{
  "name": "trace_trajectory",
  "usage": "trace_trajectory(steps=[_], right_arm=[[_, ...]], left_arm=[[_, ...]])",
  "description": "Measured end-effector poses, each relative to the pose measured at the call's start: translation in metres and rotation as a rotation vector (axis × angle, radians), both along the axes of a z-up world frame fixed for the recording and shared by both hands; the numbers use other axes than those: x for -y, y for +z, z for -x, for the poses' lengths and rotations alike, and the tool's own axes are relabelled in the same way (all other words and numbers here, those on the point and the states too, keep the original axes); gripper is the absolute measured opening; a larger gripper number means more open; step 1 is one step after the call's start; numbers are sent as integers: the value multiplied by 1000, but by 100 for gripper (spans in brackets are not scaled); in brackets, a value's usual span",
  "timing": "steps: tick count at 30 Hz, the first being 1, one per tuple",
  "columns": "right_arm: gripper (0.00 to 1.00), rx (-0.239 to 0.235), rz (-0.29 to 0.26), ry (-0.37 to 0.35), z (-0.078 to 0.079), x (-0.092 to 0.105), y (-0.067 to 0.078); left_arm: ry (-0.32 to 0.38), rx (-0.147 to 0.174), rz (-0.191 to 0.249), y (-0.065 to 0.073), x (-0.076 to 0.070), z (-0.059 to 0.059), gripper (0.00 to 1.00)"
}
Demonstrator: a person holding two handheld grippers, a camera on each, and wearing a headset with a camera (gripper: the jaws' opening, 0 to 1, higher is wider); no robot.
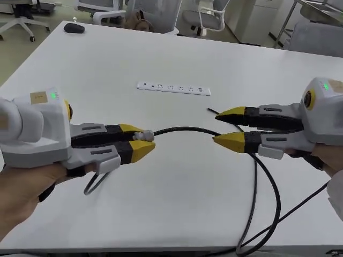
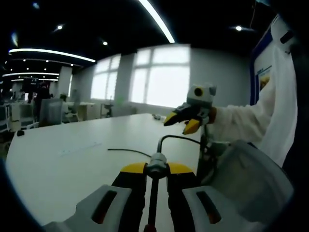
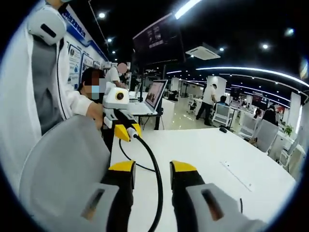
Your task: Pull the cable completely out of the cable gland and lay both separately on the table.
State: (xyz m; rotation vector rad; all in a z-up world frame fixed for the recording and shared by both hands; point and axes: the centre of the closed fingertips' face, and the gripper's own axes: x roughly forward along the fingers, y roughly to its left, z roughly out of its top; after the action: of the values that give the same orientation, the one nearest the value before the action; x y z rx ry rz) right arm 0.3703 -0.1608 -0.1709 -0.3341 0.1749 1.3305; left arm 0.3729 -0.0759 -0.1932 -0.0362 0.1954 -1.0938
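Observation:
My left gripper [image 1: 149, 140] is shut on a small grey cable gland [image 1: 142, 136] over the white table [image 1: 177, 187]. A black cable [image 1: 185, 129] leaves the gland, arcs right and passes between the jaws of my right gripper [image 1: 216, 127], which stand open around it without touching. In the left gripper view the gland [image 2: 157, 161] sits at the tips of the left gripper [image 2: 157, 170], with the cable [image 2: 174, 138] rising toward the right gripper [image 2: 185, 119]. In the right gripper view the cable [image 3: 147, 150] runs through the open right gripper [image 3: 153, 168] to the left gripper [image 3: 126, 130].
A white power strip [image 1: 173, 88] lies mid-table and a dark mouse [image 1: 74, 28] at the far left corner. The cable's slack [image 1: 268, 214] loops toward the front right edge, and a short loop [image 1: 94, 184] shows below the left gripper. Office chairs [image 1: 211, 16] stand behind the table.

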Motion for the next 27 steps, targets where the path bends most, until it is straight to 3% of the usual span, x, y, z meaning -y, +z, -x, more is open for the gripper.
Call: trace_trajectory(steps=[3,5,10,15,27], right_arm=[[28,15,45,29,4,-6,-7],[25,76,98,38,2,-9,-11],[25,104,119,109,12,-27,-11],[26,128,181,173,16,-41,-22],[18,168,218,254,17,-65,-33]], left_arm=[[-15,3,-21,-3,4,2,17],[-24,4,-41,-6,6,4,17],[-40,8,-79,-12,8,6,17],[-64,13,-107,-16,12,10,17],[-89,12,-133,-21,14,14,17]])
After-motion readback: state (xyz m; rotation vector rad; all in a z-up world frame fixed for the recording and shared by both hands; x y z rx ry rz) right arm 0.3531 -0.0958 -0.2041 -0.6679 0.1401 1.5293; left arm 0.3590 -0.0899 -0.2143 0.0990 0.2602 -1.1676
